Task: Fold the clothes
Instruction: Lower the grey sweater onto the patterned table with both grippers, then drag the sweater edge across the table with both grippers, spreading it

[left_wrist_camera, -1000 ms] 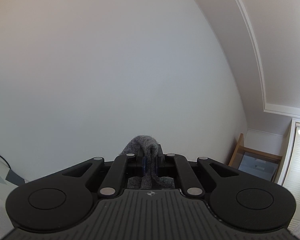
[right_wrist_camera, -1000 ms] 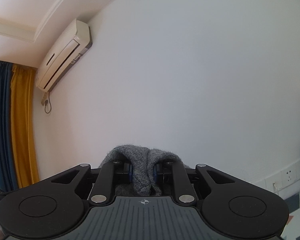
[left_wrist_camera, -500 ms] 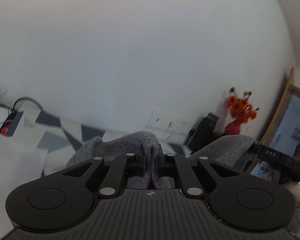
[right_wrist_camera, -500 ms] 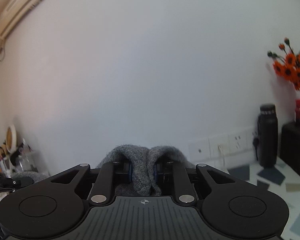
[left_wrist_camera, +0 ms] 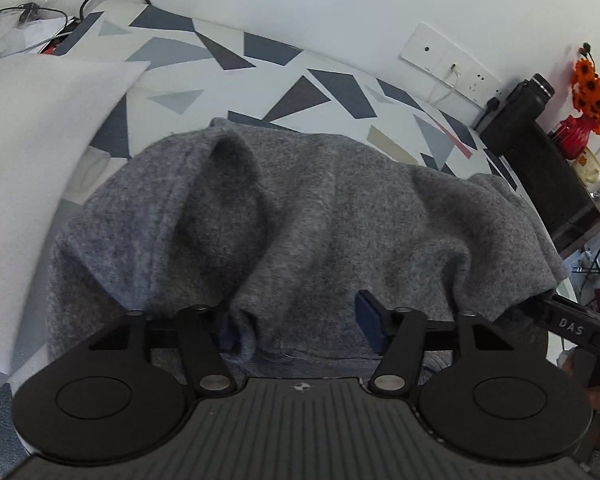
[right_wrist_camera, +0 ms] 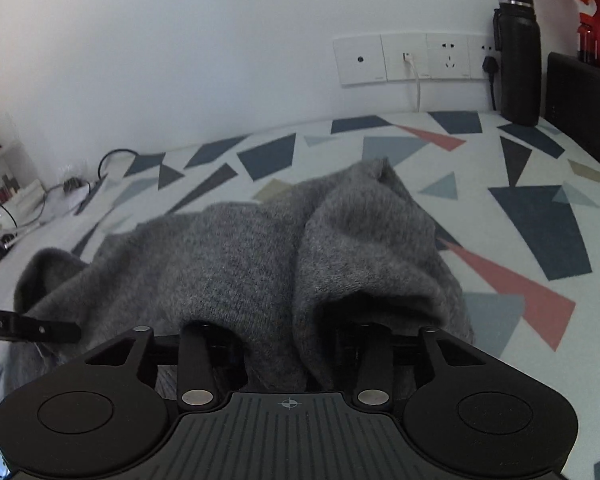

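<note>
Behind sweater [right_wrist_camera: 260, 248], black flask [right_wrist_camera: 517, 60]

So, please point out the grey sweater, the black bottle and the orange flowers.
grey sweater [left_wrist_camera: 320, 216]: left wrist view, middle of the knit.
black bottle [right_wrist_camera: 516, 60]: right wrist view, its body.
orange flowers [left_wrist_camera: 594, 84]: left wrist view, the blossoms.

one grey sweater [left_wrist_camera: 320, 216], two grippers [left_wrist_camera: 300, 320]
</note>
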`<state>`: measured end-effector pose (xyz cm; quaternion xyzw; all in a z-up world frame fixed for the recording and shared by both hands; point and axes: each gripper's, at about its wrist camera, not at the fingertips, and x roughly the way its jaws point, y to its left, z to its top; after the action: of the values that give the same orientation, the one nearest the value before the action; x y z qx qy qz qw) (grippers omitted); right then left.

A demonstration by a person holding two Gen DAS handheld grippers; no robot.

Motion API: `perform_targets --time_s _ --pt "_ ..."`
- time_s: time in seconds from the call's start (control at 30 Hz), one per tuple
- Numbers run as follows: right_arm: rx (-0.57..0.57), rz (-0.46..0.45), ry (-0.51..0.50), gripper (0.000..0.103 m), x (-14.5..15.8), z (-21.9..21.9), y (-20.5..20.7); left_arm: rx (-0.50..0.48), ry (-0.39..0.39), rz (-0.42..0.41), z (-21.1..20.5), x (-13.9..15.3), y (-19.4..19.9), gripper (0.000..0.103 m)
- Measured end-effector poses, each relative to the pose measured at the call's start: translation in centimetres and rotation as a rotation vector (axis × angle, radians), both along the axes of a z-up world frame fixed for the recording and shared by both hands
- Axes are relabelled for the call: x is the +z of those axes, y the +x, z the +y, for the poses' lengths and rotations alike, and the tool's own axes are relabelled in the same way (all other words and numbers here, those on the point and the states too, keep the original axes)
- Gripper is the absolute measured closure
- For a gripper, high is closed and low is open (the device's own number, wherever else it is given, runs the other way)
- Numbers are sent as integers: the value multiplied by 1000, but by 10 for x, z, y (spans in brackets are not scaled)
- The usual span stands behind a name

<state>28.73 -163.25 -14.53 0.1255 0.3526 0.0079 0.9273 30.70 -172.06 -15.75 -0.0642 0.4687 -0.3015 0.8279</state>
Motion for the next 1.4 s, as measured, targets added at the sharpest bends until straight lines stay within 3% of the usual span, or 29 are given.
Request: perform_targets --time_s 0.07,0.13,0.2,0.3,0.77,1.4 --pt "20 20 -34 38 -9 12 0 -24 14 -8 -5 0 -4 16" --pt "43 33 -72 28 -16 23 -2 -48 42 -22 -11 0 -7 9" --pt "66 44 -110 12 -23 34 -3 -65 71 -40 -17 -1 -10 5" --pt "96 40 -144 1 -29 44 -3 -68 97 -59 -23 -3 -15 1" --pt "80 -67 -201 1 -41 53 -19 -48 243 -222 -45 -13 -43 0" --pt "81 -71 -205 1 -42 50 -16 -56 260 -202 -39 -9 -57 0"
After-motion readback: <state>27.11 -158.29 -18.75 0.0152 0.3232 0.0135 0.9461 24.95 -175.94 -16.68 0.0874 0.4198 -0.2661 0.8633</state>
